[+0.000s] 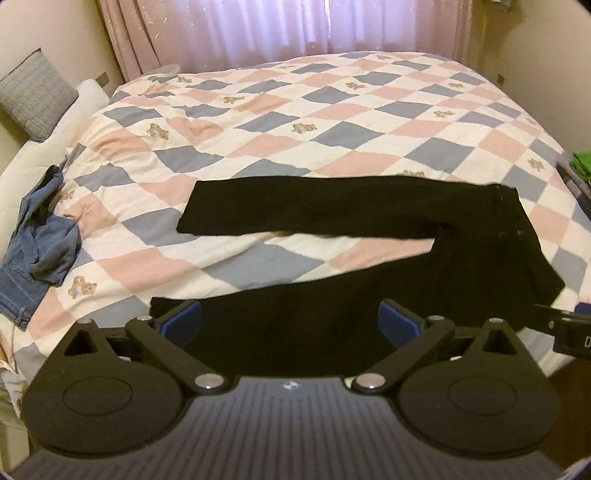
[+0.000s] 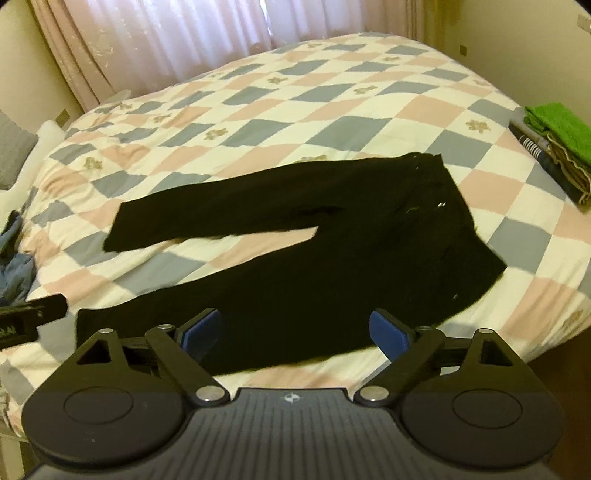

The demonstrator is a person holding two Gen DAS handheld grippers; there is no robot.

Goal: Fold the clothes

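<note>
A pair of black trousers (image 1: 369,218) lies flat on a bed covered with a checked quilt (image 1: 258,122) in pink, grey-blue and white squares with small bear figures. The trousers are spread in a V shape: the waist is at the right side, and the two legs run to the left. The far leg lies straight across the middle of the quilt. The near leg runs along the near edge of the bed, and its hem is at the near left.

The left gripper (image 1: 291,321) hovers over the near leg, close to the hem. Its blue-padded fingers (image 1: 184,319) are spread wide, with nothing between them; the black cloth is seen under the gap. I cannot tell if the pads touch the cloth.

The right gripper (image 2: 295,328) is over the near leg too, more to the right, toward the waist. Its blue fingers (image 2: 391,334) are also wide apart and hold nothing. Each gripper shows at the edge of the other view, so they are side by side at the near edge of the bed.

At the left edge of the bed lies a crumpled blue denim garment (image 1: 40,247). At the far right edge is a stack of folded clothes (image 2: 554,147) with a green piece on top. A grey cushion (image 1: 35,94) is at the far left, and pink curtains (image 1: 258,29) hang behind the bed.
</note>
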